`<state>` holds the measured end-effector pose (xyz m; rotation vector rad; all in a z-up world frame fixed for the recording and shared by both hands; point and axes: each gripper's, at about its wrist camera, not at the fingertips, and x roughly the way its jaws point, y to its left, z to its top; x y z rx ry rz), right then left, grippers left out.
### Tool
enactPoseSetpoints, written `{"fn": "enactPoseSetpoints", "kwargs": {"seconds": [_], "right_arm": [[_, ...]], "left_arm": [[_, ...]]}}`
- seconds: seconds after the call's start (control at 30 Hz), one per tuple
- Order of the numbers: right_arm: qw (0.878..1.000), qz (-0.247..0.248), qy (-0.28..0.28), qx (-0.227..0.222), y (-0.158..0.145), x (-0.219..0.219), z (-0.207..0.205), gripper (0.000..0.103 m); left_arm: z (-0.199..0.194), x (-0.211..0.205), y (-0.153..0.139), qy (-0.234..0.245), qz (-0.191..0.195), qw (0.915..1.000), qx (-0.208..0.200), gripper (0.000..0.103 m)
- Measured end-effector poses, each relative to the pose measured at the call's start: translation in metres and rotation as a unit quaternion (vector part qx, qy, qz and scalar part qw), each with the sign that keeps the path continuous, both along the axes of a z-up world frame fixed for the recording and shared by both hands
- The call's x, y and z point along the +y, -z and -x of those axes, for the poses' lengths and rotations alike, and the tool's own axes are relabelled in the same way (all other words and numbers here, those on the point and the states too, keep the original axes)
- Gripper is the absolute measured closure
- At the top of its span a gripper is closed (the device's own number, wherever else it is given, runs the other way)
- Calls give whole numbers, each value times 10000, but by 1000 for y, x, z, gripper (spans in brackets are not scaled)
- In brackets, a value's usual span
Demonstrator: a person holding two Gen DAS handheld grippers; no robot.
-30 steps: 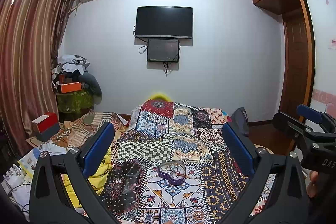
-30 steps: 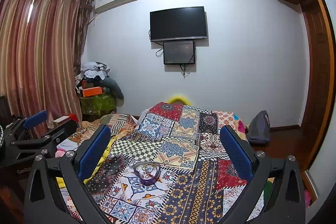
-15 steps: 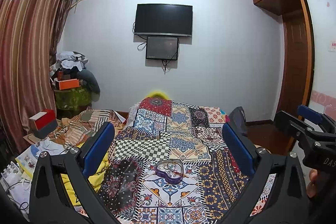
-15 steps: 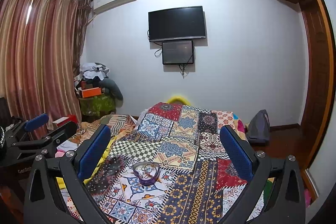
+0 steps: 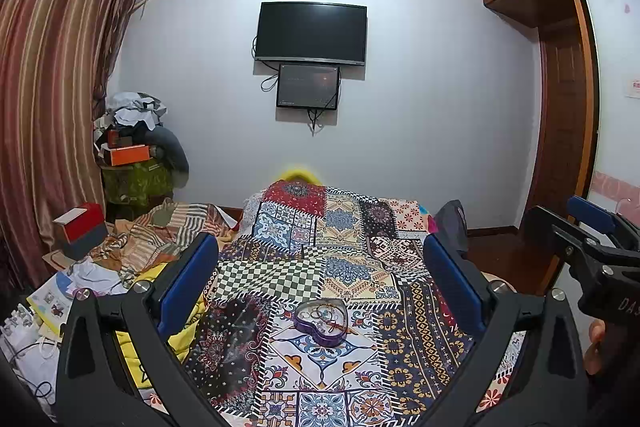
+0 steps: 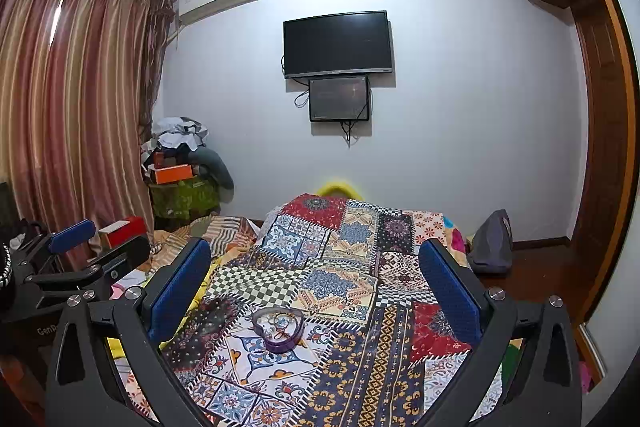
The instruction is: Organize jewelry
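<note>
- One heart-shaped purple dish (image 5: 321, 321) sits on the patchwork bedspread (image 5: 352, 271), open at the top, with a tangle of small jewelry (image 5: 320, 315) inside; the single pieces are too small to tell apart
- A thin reddish stick-like piece (image 5: 338, 325) lies across the dish's right side and pokes a little over the rim; what it is I cannot say
- Seen from the left wrist, the dish lies ahead of and below the left gripper (image 5: 320, 291), almost on the midline between its two blue-padded fingers (image 5: 188, 283), and well apart from them
- Seen from the right wrist, the same dish (image 6: 278, 327) lies ahead and to the left of centre, closer to the left finger of the right gripper (image 6: 314, 291) than to its right finger
- Both grippers are spread wide, with nothing between their pads; neither touches the dish or the bedspread
- The heart's point faces toward the cameras and its lobes face the far wall, so its long axis runs roughly along the approach line of either gripper
- My judgement: the left gripper is the better lined up, needing mostly a forward and downward reach, while the right would have to shift leftward first
- The right gripper shows at the right edge of the left view, and the left at the left edge of the right view, so the two are held side by side
- Around the bed are striped curtains (image 5: 48, 87), a heap of clothes and boxes (image 5: 136, 147) in the corner and a wall-mounted television (image 5: 311, 33)
</note>
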<state>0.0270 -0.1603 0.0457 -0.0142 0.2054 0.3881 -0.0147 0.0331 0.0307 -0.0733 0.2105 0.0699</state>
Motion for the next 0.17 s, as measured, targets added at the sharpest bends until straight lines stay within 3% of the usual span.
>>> {"fn": "enactPoseSetpoints", "kwargs": {"seconds": [0.17], "right_arm": [[10000, 41, -4, 39, 1, 4, -2, 0]], "left_arm": [[-1, 4, 1, -32, 13, 10000, 21, 0]]}}
